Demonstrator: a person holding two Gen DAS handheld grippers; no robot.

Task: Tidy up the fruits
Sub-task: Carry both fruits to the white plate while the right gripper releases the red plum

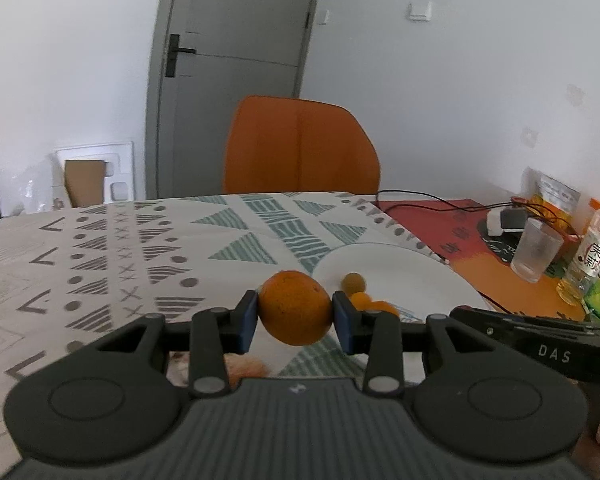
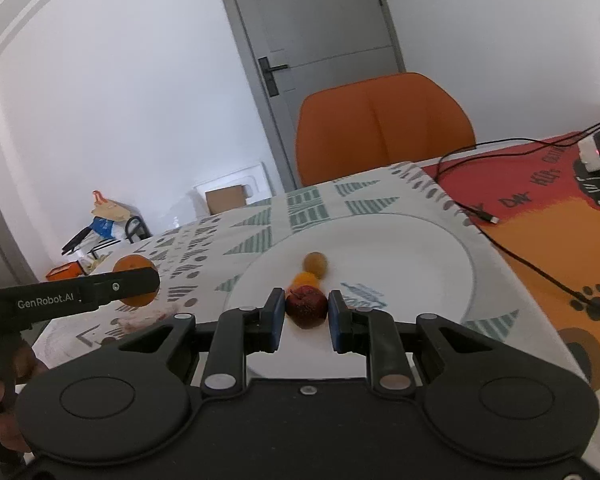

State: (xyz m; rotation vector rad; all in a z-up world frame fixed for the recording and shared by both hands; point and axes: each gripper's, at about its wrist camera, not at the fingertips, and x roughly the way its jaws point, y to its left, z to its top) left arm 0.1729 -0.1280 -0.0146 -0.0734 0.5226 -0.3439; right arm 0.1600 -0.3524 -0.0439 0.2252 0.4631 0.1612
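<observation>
On my left, the left gripper (image 1: 295, 322) is clamped on an orange (image 1: 295, 307), the blue pads pressing both flanks of the fruit. I carry it above the patterned surface (image 1: 112, 248), just short of the near-left rim of the white plate (image 1: 400, 276). From the right wrist view I can see that same orange (image 2: 134, 268) well left of the plate, half hidden behind the left gripper's arm.

Moving right, two small fruits already lie on the plate: a brownish-green round one (image 2: 315, 263) and a small orange piece (image 2: 305, 280), touching each other in a line.

Further right, the right gripper (image 2: 305, 314) is pinched narrow on a dark red fruit (image 2: 306, 306), held over the near part of the plate (image 2: 420, 248), just in front of the orange piece.

To do this step well, I judge the red fruit should go down first, next to the row, lowered until it rests before I ease the pads apart, so it does not roll. The orange is round and heavier; I would bring it over the rim low and set it on bare plate, clear of the small fruits, keeping my two grippers apart. The cable (image 2: 512, 256) on the right is worth avoiding.
</observation>
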